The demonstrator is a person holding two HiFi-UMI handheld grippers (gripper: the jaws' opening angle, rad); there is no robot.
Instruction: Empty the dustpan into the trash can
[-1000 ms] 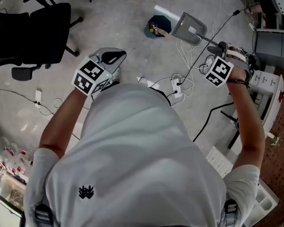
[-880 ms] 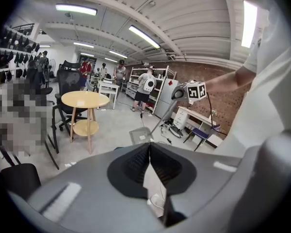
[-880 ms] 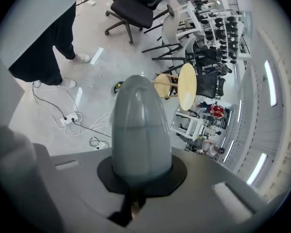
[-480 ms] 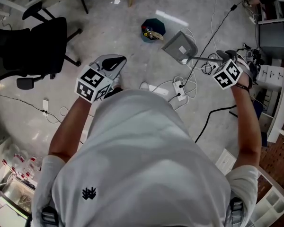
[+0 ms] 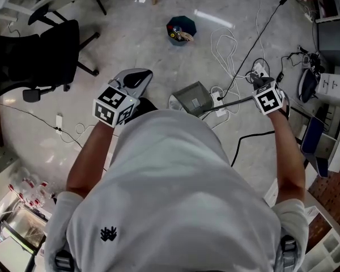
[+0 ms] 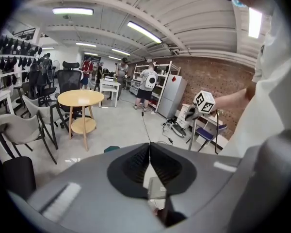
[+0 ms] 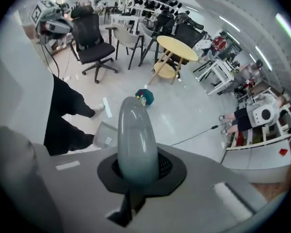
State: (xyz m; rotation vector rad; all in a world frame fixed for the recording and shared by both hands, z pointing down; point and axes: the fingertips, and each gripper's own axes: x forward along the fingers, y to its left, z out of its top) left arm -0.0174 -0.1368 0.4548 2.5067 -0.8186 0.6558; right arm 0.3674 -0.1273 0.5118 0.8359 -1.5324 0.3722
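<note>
1. Pale, glossy floor point(image 5: 158, 44) fills the workshop, with a black office chair point(image 5: 37, 52) near its left edge and loose white cables point(image 5: 229, 41) and a power strip point(image 5: 218, 100) toward its right edge.
2. A small dark-teal trash can point(image 5: 181, 29) stands near the floor's far edge, with bits of rubbish showing inside.
3. The grey dustpan point(image 5: 192, 98) is low down just in front of the person's legs, well apart from the trash can. Whether it touches the floor cannot be told.
4. The right gripper point(image 5: 259, 95) is clenched on the dustpan's long grey handle point(image 7: 136, 140), which runs from between its jaws down to the pan.
5. The left gripper point(image 5: 137, 77) is raised at the person's left side. Its jaws are pressed together at the tips with nothing between them.
6. A small white label point(image 7: 108, 141) sits on the pan, too small to read.
7. Black-and-white square codes cover the left cube point(image 5: 113, 105) and the right cube point(image 5: 269, 101); they carry no letters.
8. A small black emblem point(image 5: 107, 233) marks the back of the person's white shirt; no wording can be read.
9. A round yellow table point(image 7: 177, 45) stands beyond the trash can.
</note>
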